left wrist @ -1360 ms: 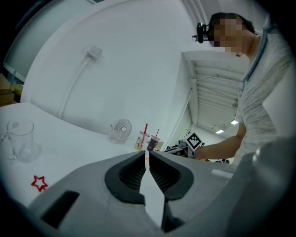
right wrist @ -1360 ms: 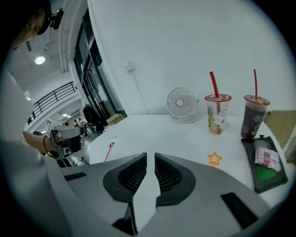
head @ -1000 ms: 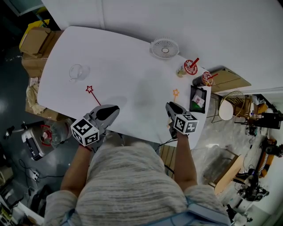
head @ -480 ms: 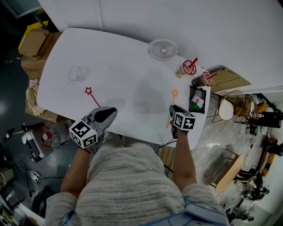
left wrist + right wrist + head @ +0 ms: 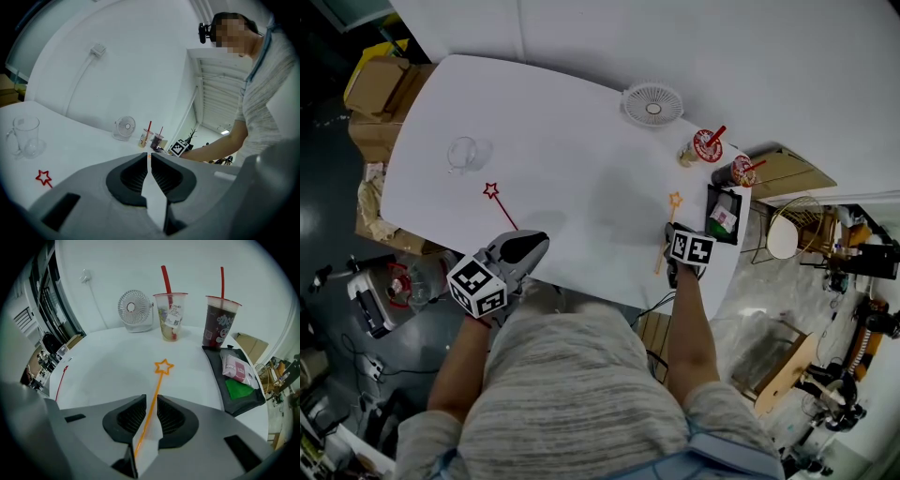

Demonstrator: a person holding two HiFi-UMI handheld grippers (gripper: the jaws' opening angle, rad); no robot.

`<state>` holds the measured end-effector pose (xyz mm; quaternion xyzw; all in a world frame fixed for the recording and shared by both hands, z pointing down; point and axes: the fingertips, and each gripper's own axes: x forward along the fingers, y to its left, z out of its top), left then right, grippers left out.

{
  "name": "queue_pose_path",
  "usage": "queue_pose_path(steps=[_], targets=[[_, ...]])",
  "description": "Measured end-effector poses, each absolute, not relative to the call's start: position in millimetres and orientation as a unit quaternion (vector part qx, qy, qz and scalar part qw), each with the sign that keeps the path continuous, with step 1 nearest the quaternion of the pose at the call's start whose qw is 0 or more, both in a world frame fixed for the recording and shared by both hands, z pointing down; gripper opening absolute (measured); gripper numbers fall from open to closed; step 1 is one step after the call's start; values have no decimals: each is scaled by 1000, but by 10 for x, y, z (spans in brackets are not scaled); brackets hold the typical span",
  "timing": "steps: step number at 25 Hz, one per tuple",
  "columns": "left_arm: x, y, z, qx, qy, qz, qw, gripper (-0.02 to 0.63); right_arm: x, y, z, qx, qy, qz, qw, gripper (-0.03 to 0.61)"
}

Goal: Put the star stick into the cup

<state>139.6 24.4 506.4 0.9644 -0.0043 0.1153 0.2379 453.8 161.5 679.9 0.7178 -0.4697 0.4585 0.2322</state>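
1. The left gripper (image 5: 149,157) idles at the near edge of the white table (image 5: 581,150), well left of the fan (image 5: 651,103) and closer to us than it. Its jaws are drawn almost together, with nothing between them.
2. The glass cup (image 5: 464,153) stands upright far to the left of the fan and looks empty.
3. A red star stick (image 5: 502,208) lies flat on the table, also left of the fan but a little nearer to it than the cup. It touches neither the cup nor the left gripper.
4. An orange star stick (image 5: 158,385) lies flat just right of the fan and nearer to us, with its star end toward the fan's side of the table.
5. The right gripper (image 5: 150,405) sits low over that orange stick. Its jaws are a narrow slot apart with the shaft running between them, and a sliver of gap shows on each side, so we judge the stick is not yet pinched.
6. Two lidded drinks (image 5: 705,143) with red straws stand right of the fan, clear of the work.
7. We read this as the pick-up step. Next, the jaws need to close squarely on the thin shaft. The stick must then be lifted, carried past the fan to the glass cup, tipped upright and lowered in. We expect so slim a shaft could swivel in the grip.
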Motion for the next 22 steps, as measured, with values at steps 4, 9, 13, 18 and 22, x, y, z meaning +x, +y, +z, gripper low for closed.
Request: queue_pose_path(steps=[4,9,13,18,22], targets=[[1352,234,5084,964,-9,117,239,20,4553,1618,6878,718,-459,461,248,49],[1323,223,5105,963,-12,118,241,20,4570,1614,6902,720,-452,459,258,49],[1339,213,5113,963,-11,119,242,20,4582,1609,6902,721,-449,462,257,49],[1366,220,5088,963,-8,117,242,20,4612,1629,6894,727,-439,469,244,29],[1361,200,5080,964,-10,115,241,20,4621,1630,6891,724,-437,474,245,21]])
